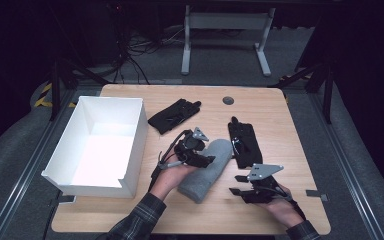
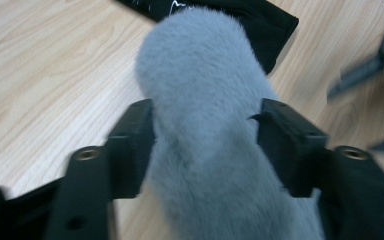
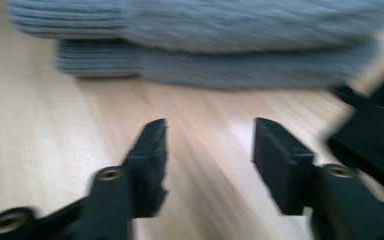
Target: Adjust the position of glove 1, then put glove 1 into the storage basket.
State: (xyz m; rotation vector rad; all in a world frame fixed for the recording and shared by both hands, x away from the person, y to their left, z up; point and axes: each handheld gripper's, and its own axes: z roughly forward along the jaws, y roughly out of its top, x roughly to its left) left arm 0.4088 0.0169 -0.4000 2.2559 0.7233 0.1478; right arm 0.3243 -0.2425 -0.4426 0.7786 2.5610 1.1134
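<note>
Sitting at the far left of the light wooden table [image 1: 280, 200] is a big white open-topped cardboard box [image 1: 100, 145], with a black fabric glove [image 1: 174, 116] lying just beyond its right wall. Next over, the left gripper [image 1: 209, 161] straddles a fuzzy grey mitten [image 1: 207, 169] that lies mid-table; in the left gripper view its jaws sit on either side of the mitten [image 2: 205, 125], right up against the fur, though I can't tell if they're actually squeezing it. A second black glove [image 1: 245, 145] lies just right of the mitten. Nearest the right edge, the right gripper [image 1: 236, 184] has its jaws spread apart with nothing between them, pointing at the mitten's ribbed cuff [image 3: 180, 50].
</note>
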